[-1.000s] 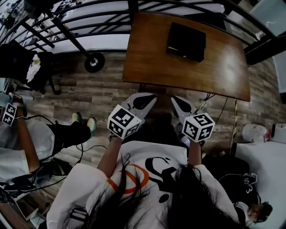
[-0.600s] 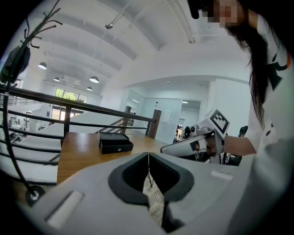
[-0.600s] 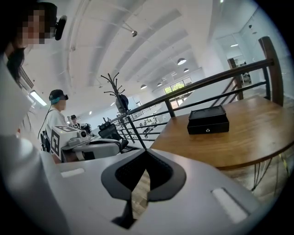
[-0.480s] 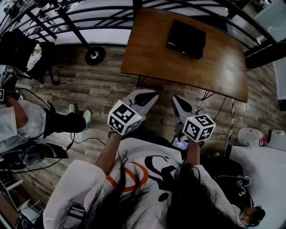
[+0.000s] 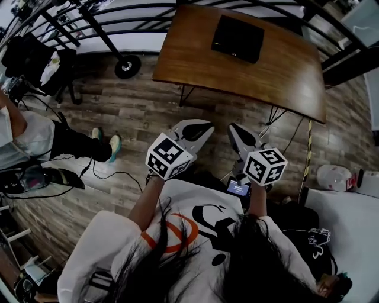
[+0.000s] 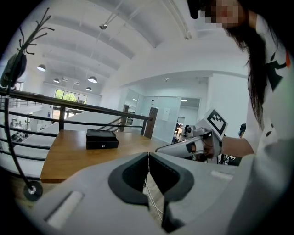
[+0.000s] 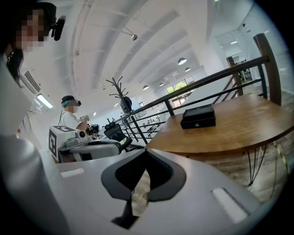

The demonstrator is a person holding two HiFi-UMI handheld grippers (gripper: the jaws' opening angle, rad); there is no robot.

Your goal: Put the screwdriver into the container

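On the brown wooden bench (image 5: pixel 278 71), near its far edge, sits the black container (image 5: pixel 238 38), a flat box lying level with its lid down and a small pale clasp on its front wall. It stands alone on the bench top, well apart from both grippers. No view shows the screwdriver.

Nearer the camera, the left claw (image 5: pixel 208 125) and the right claw (image 5: pixel 232 128) hang side by side above the plank floor (image 5: pixel 142 118), short of the bench's near edge, both aimed toward the bench and tilted slightly downward. The left gripper view shows the left claw pressed together, its dark pads meeting at the tip with nothing between them. In the right gripper view the right claw is likewise pinched closed and holds nothing. Each gripper carries its marker cube: the left cube (image 5: pixel 169 157) and the right cube (image 5: pixel 265 167) sit just in front of the person's forearms.

Beyond the bench runs a dark metal railing (image 5: pixel 118 12). To the left another person (image 5: pixel 35 142) sits on the floor side with cables around, well apart from the bench. A coat stand (image 7: pixel 120 94) rises by the railing.
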